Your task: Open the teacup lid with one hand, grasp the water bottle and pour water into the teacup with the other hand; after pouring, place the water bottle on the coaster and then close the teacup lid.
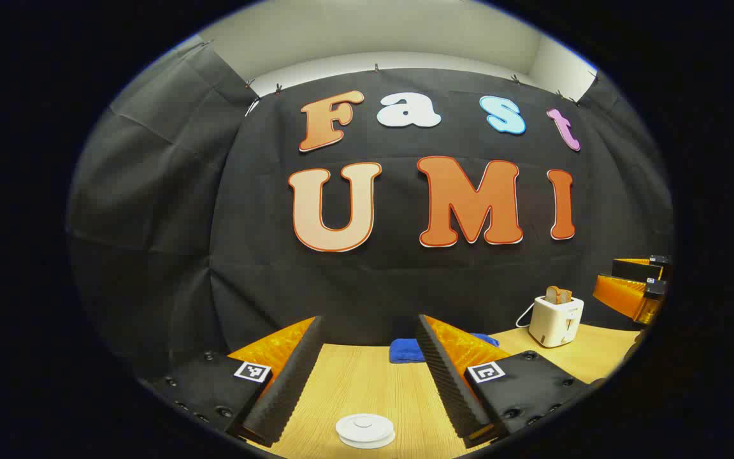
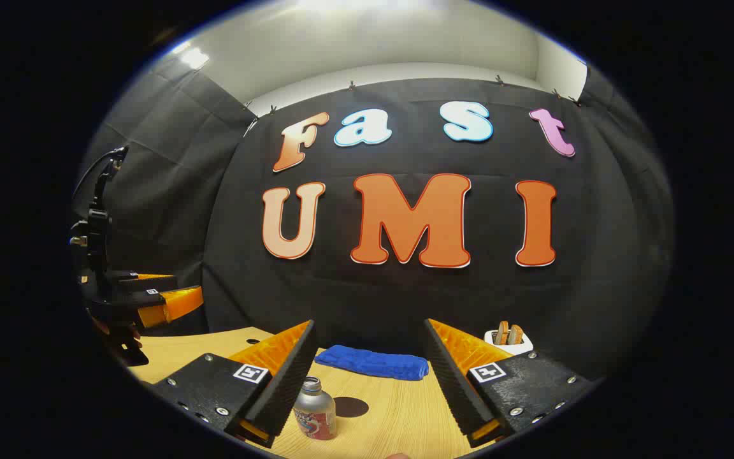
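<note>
Both grippers, left gripper (image 1: 367,376) above the teacup lid (image 1: 365,429) and right gripper (image 2: 370,382) near the water bottle (image 2: 315,416), are held with fingers apart; the bottle could be toppled if clipped off-centre.

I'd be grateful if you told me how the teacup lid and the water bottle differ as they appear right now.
The teacup lid is a flat, low white disc with a small central knob; the water bottle stands upright, taller than wide, silvery with a red label. The teacup lid lies centred ahead of the left gripper; the water bottle stands close by the left-hand finger of the right gripper. Both rest on the wooden table, untouched, before open jaws.
</note>
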